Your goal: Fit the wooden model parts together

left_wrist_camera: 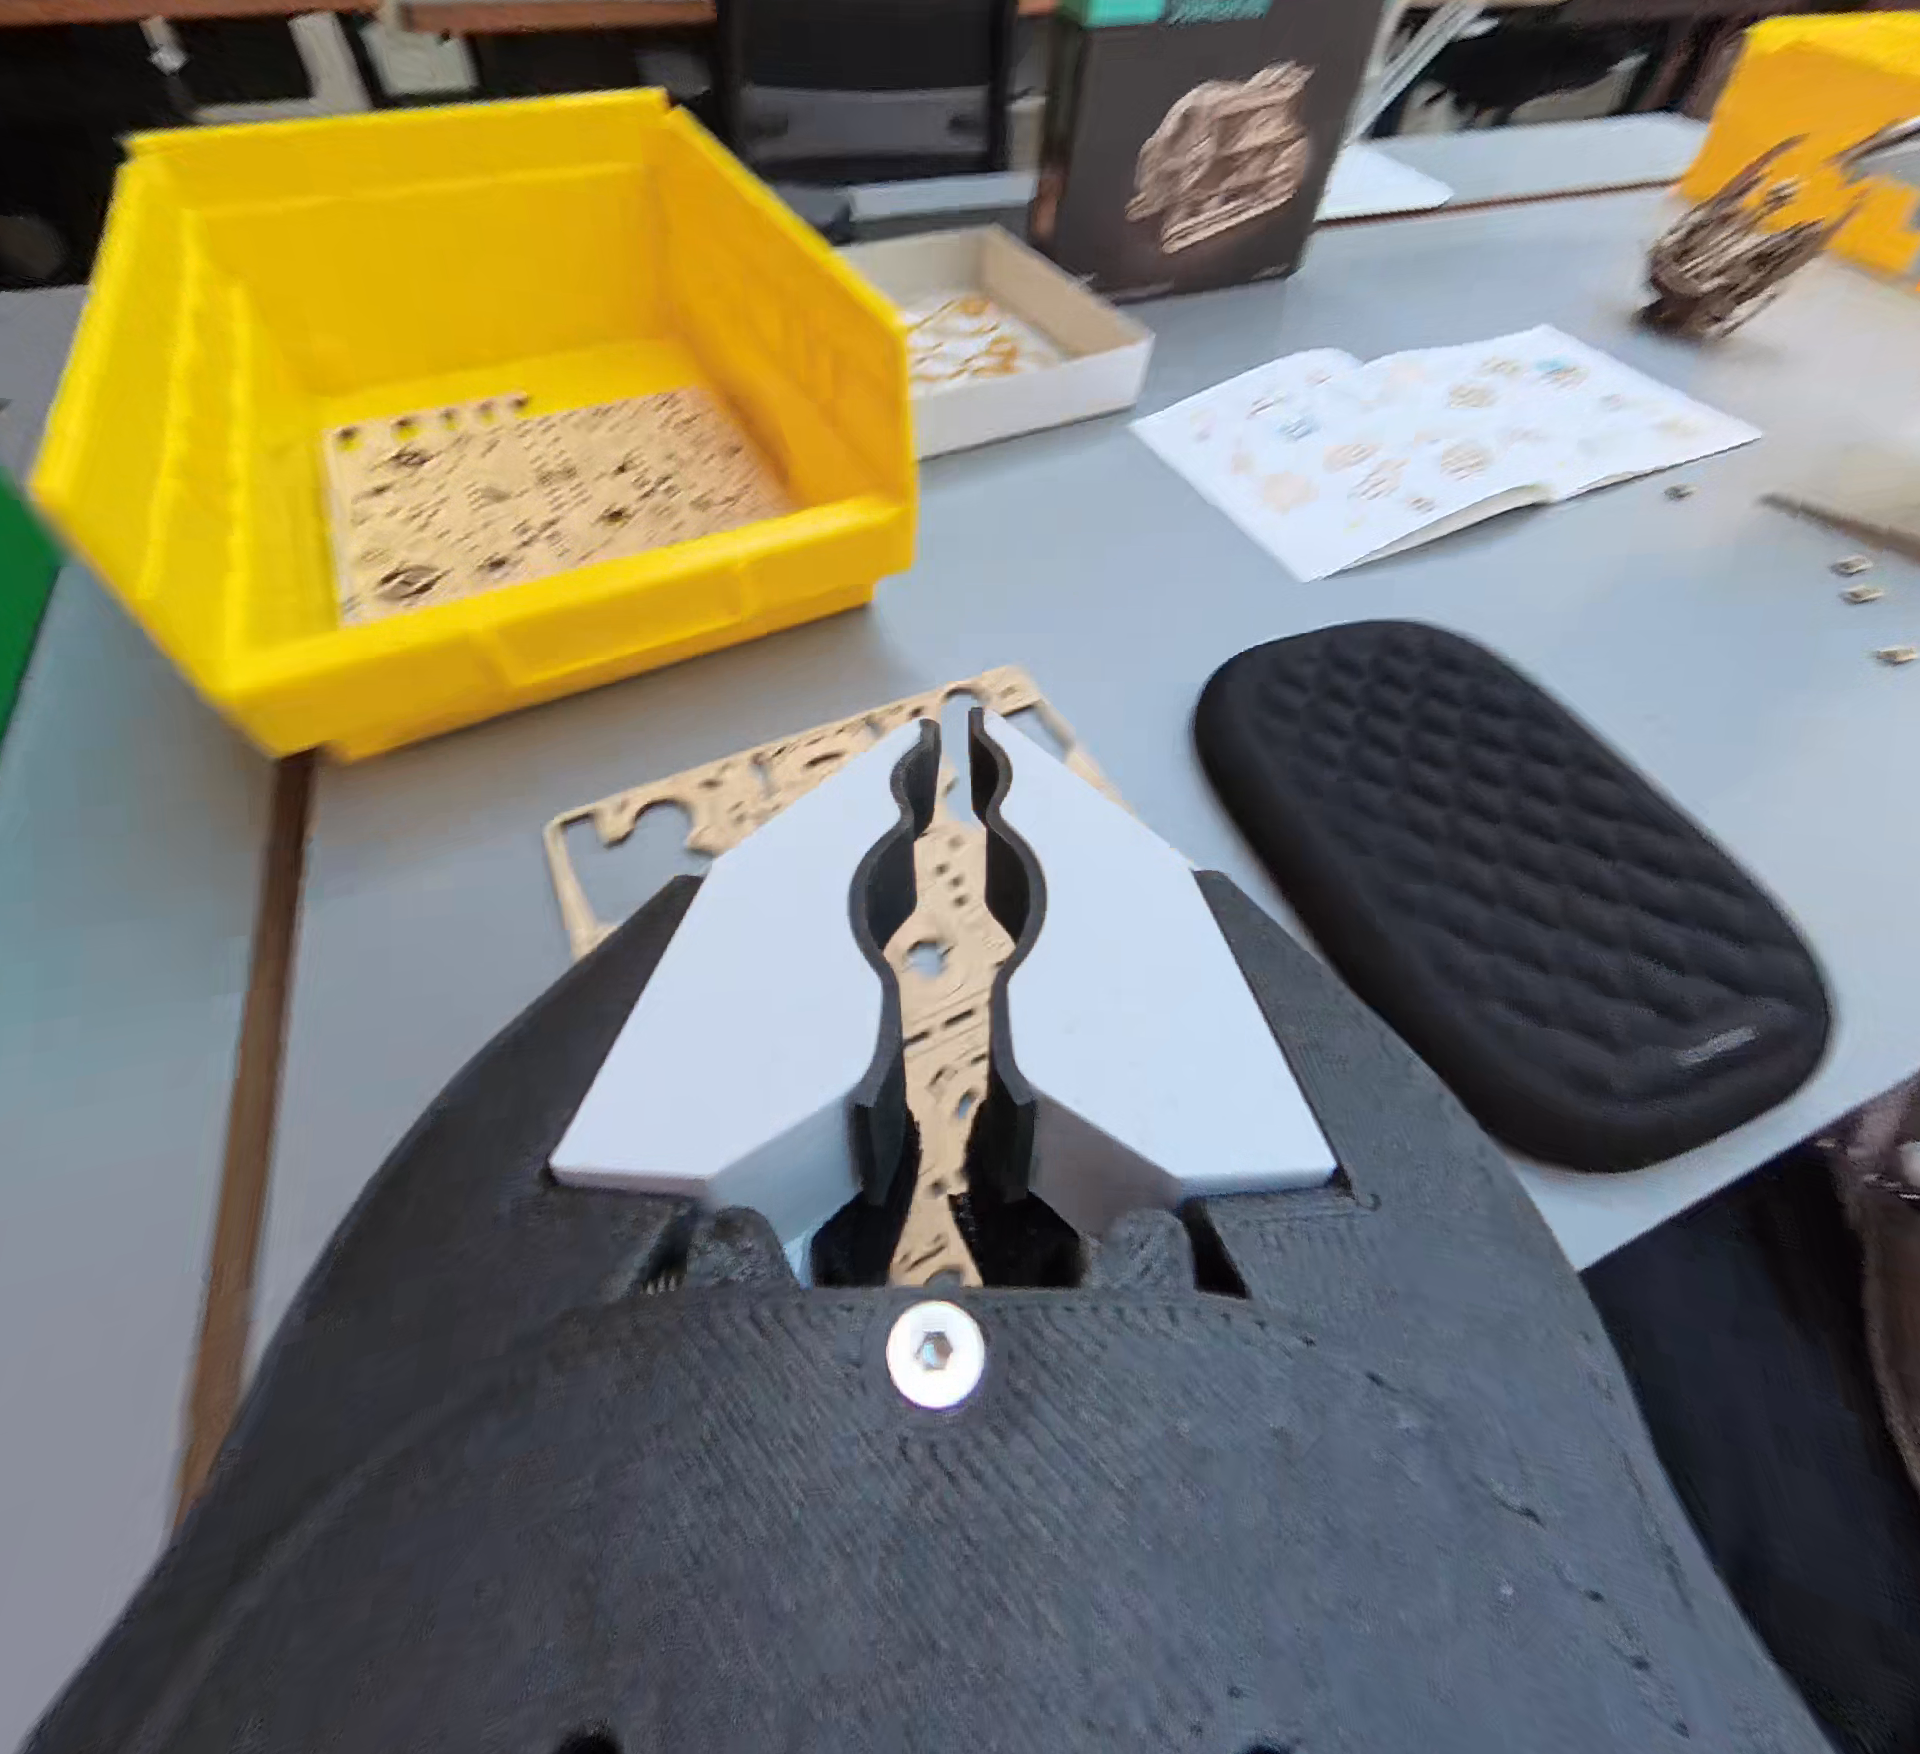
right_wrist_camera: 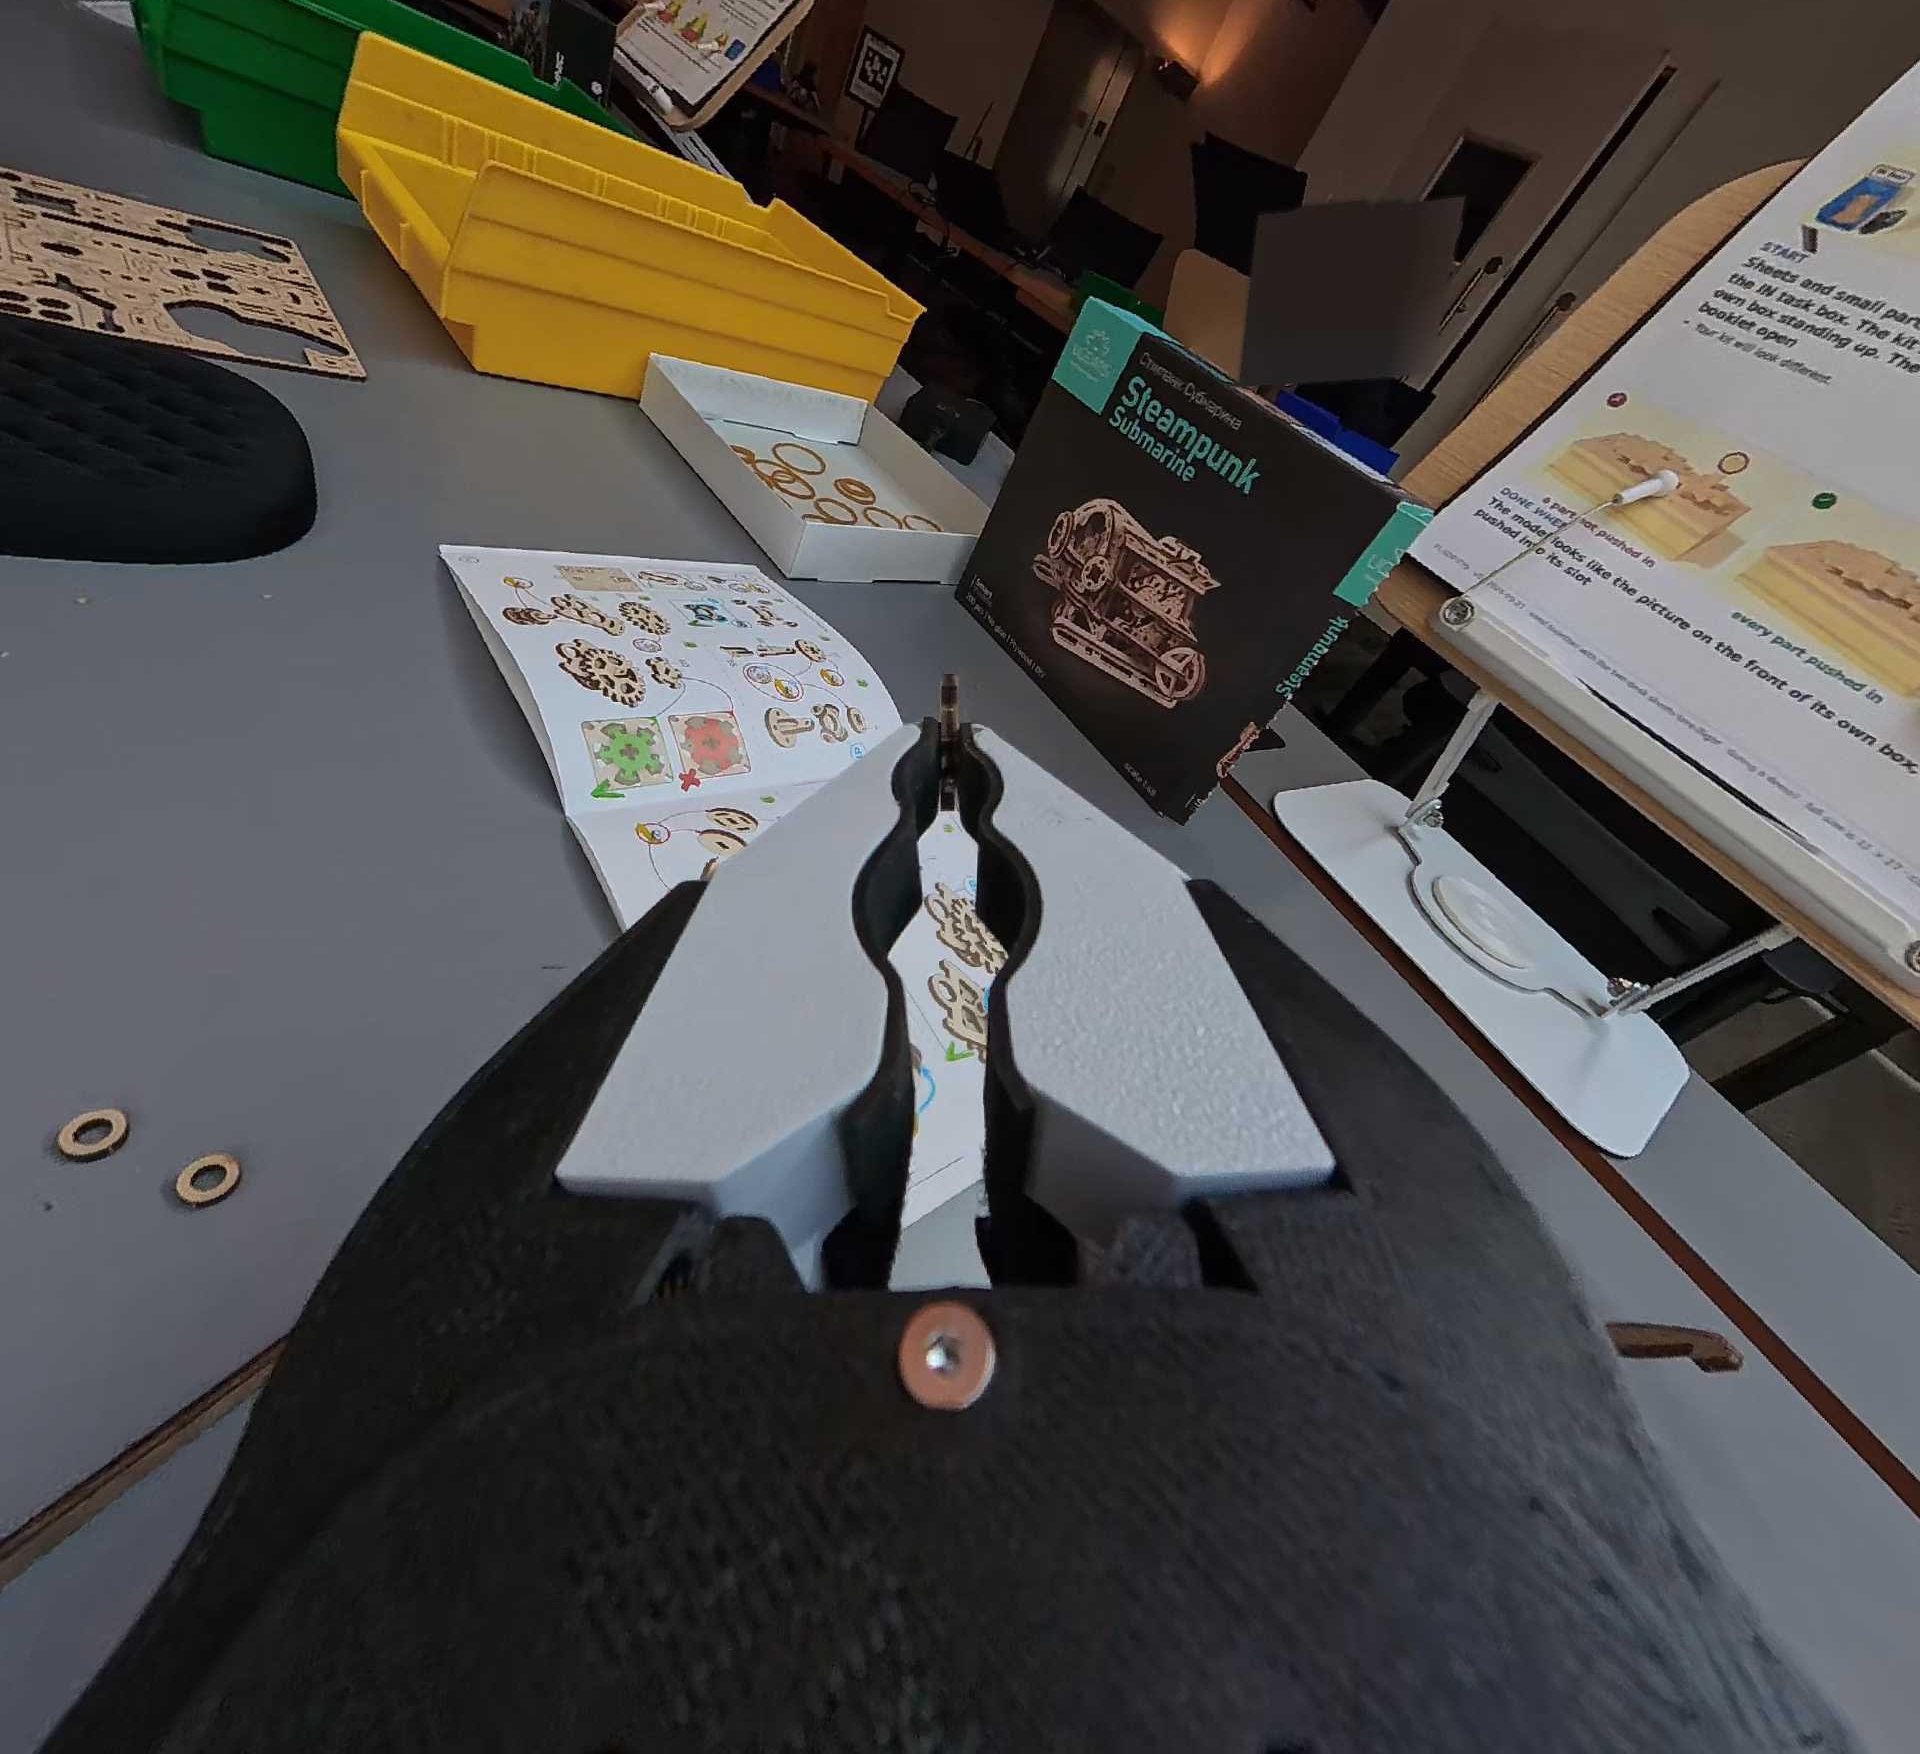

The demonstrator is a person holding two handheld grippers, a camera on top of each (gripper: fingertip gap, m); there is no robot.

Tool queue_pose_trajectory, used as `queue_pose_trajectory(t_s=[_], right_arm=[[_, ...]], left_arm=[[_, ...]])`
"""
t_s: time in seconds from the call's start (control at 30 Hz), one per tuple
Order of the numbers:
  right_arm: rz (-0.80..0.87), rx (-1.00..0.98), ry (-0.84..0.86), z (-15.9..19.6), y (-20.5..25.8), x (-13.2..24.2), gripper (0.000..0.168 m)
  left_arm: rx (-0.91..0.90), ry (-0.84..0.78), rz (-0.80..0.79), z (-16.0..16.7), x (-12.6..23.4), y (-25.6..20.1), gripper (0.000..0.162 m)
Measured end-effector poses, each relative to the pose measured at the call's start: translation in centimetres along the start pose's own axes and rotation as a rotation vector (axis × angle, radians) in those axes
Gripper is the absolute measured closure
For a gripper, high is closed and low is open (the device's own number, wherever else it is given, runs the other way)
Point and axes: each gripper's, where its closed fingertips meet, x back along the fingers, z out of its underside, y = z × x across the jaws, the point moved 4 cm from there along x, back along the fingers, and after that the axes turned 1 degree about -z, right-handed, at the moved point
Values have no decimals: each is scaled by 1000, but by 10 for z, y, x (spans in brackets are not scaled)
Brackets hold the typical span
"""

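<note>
blur softens much of the left view, so we read it with care. nearest us there, the left gripper (left_wrist_camera: 948, 736) hangs over a punched wooden sheet (left_wrist_camera: 623, 847) on the grey table (left_wrist_camera: 1039, 551); its jaws stand slightly apart at the tips with nothing between them, and its body hides most of that sheet. just to the right lies a black pad (left_wrist_camera: 1507, 883). beyond sit a yellow bin (left_wrist_camera: 260, 624) with another wooden sheet (left_wrist_camera: 540, 499) in it, a white tray (left_wrist_camera: 1081, 343), an open booklet (left_wrist_camera: 1444, 447) and a dark kit box (left_wrist_camera: 1216, 94). at the far right a part-built wooden model (left_wrist_camera: 1756, 250) is smeared and cut off by the frame edge.

in the right view, the right gripper (right_wrist_camera: 948, 743) is clenched on a small wooden piece (right_wrist_camera: 948, 702), seen edge-on, so we cannot tell its shape. two wooden rings (right_wrist_camera: 145, 1154) lie well apart to the left. a brown piece (right_wrist_camera: 1673, 1346) near the table edge is partly hidden behind the gripper body.
</note>
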Motion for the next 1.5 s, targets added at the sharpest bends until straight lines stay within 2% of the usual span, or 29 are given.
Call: queue_pose_trajectory(t_s=[0.1,0.17,0.2,0.3,0.43,0.67,0.8,0.93,1.17,1.3,1.5], right_arm=[[-155,-66,-11,-4,20,-6,168],[-285,-142,-68,-17,41,-10,168],[-385,-191,-110,-26,56,-11,168],[-672,-331,-173,-49,106,-12,168],[-784,-384,-128,-58,145,-18,168],[-818,-482,-96,-53,158,-21,168],[-836,-524,-98,-54,162,-23,168],[-853,-506,-90,-55,169,-24,168],[-856,-517,-83,-53,169,-26,168],[-865,-528,-84,-53,169,-26,168],[-888,-519,-84,-54,175,-25,168]], left_arm=[[19,-98,296,-28,-25,-61,149],[-36,-71,546,-32,-41,-115,136],[-93,-37,629,-31,-50,-141,138],[-222,-24,695,-28,-75,-200,148],[-127,-41,814,-28,-94,-245,154],[-109,71,838,-6,-115,-268,155],[-132,24,809,-11,-110,-269,157],[-77,12,861,-15,-106,-275,153],[-62,-1,853,-16,-107,-273,162],[-27,0,816,-17,-112,-268,146],[-39,5,817,-15,-112,-269,153]])
